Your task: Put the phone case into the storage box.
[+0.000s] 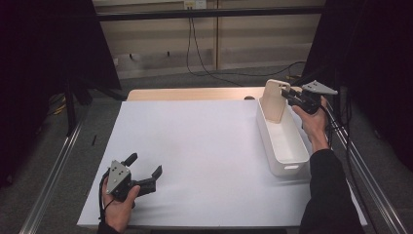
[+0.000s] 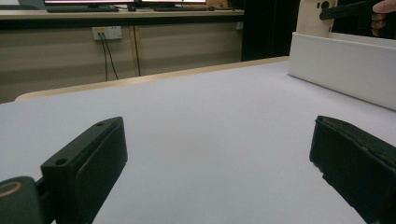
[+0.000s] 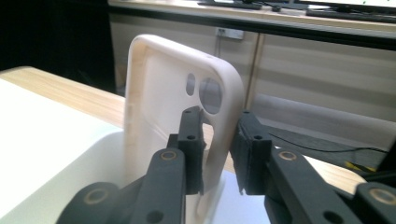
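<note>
A beige phone case (image 1: 274,100) stands upright at the far end of a white bin (image 1: 285,161) on the right of the table. My right gripper (image 1: 288,95) is level with the case's top right edge. In the right gripper view that rim of the case (image 3: 154,116) sits between the jaws of the right gripper (image 3: 219,116), which stand slightly apart from it, so it is open. My left gripper (image 1: 145,165) rests at the front left of the white sheet, open and wide with nothing between its fingers (image 2: 93,158). From there the bin (image 2: 336,65) and the case (image 2: 313,16) show far off at right.
A white sheet (image 1: 195,146) covers the table, with a strip of bare wood (image 1: 190,93) along its far edge. The bin runs along the right side. Metal rails (image 1: 53,165) flank the table. Cables (image 1: 195,53) hang at the back wall.
</note>
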A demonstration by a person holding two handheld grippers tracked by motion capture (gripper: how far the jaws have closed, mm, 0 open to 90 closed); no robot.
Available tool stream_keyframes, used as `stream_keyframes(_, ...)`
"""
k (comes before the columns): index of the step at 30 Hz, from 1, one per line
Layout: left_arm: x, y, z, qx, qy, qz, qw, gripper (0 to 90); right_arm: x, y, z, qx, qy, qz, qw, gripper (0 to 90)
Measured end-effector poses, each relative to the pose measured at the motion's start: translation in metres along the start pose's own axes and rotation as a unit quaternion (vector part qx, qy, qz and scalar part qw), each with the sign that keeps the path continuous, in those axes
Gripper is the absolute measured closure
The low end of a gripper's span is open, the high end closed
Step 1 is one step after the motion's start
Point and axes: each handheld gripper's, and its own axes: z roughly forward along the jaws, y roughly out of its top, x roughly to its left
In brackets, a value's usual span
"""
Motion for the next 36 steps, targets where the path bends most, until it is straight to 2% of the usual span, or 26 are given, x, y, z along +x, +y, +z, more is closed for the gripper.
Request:
stream_keyframes(8,-0.001,0.001,0.001,-0.002,0.002,0.013,0.9999,4.0,0.003,0.002,0.007,0.003,-0.017,-0.008,0.9998,69.5)
stream_keyframes(11,-0.001,0.000,0.002,0.001,0.000,0.012,0.9999,4.0,0.004,0.001,0.011,0.016,-0.022,-0.013,0.9995,68.6)
stream_keyframes(12,-0.001,0.000,0.002,0.001,0.001,0.012,0.9999,4.0,0.004,0.000,0.012,0.022,-0.020,-0.016,0.9994,69.3)
stream_keyframes(20,-0.001,0.000,0.002,0.001,0.001,0.018,0.9998,4.0,0.005,0.008,0.017,0.014,-0.022,-0.013,0.9996,75.2)
stream_keyframes(26,-0.001,0.000,0.003,0.001,0.002,0.020,0.9998,4.0,0.003,0.002,0.019,0.027,-0.020,-0.010,0.9994,81.5)
stream_keyframes(32,0.000,0.000,0.003,0.002,0.003,0.022,0.9998,4.0,0.002,0.002,0.020,0.024,-0.016,-0.005,0.9996,82.3)
stream_keyframes(36,0.000,0.000,0.003,0.002,0.002,0.023,0.9997,4.0,0.001,0.002,0.020,0.025,-0.020,-0.002,0.9995,77.9)
